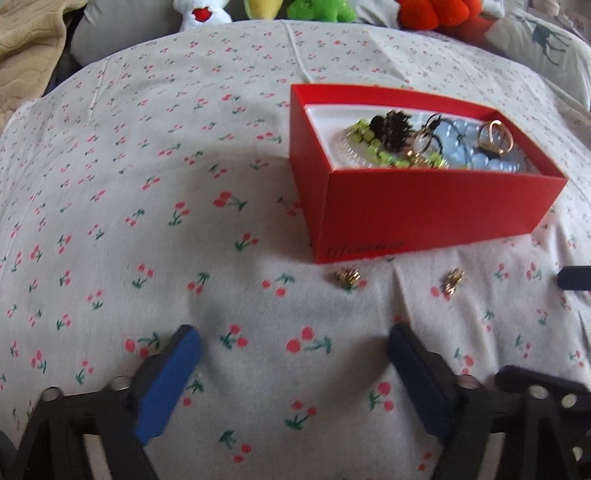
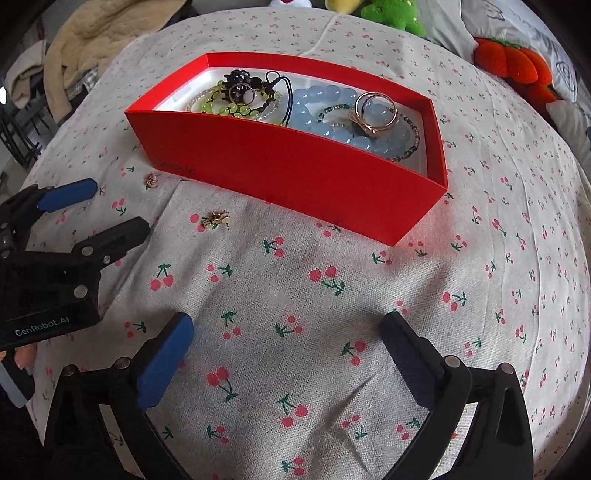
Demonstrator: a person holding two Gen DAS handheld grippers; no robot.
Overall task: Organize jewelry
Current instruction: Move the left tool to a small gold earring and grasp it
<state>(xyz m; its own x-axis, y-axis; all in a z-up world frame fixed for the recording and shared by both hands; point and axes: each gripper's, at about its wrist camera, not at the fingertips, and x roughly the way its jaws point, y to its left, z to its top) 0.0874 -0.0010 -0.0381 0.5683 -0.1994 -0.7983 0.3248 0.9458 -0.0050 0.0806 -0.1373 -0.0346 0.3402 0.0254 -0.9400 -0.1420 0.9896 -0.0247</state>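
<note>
An open red box (image 1: 424, 210) (image 2: 295, 173) sits on the cherry-print sheet (image 1: 147, 184). It holds a pale blue bead bracelet (image 2: 314, 99), a green bead bracelet (image 2: 229, 108), a gold ring (image 2: 375, 110) and a black flower piece (image 2: 240, 78). Two small gold earrings lie on the sheet in front of the box, one (image 1: 347, 277) (image 2: 150, 180) to the left of the other (image 1: 453, 280) (image 2: 216, 218). My left gripper (image 1: 294, 332) (image 2: 114, 206) is open just short of the earrings, and nothing is between its fingers. My right gripper (image 2: 288, 320) hovers open and empty over bare sheet.
Plush toys line the far edge of the bed: white (image 1: 201, 14), green (image 1: 319, 9) (image 2: 393, 14) and orange-red (image 1: 436, 13) (image 2: 513, 62). A beige blanket (image 1: 29, 48) (image 2: 99, 33) is bunched at the far left. A pillow (image 1: 543, 40) lies at the far right.
</note>
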